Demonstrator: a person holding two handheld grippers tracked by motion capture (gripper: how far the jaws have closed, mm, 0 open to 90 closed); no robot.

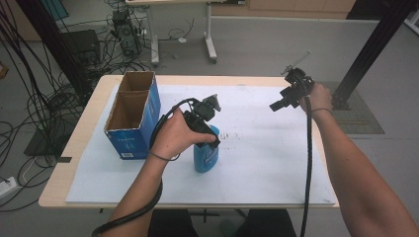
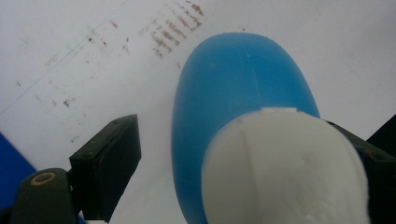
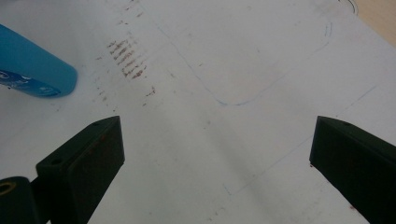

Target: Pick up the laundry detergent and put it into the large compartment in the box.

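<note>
High view: left hand-held gripper (image 1: 207, 129) over bottle (image 1: 206, 157).

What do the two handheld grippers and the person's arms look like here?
Both the left gripper and the right gripper are black, with blocky dark rectangular jaws and a thick black cable trailing along each forearm. The arms are bare, with no sleeves; each wrist wears a thin dark band.

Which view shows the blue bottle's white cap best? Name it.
The left gripper view: the white cap is close and large between the left claw's jaws. The high view has a hand over the blue bottle; the right gripper view catches just its base.
</note>
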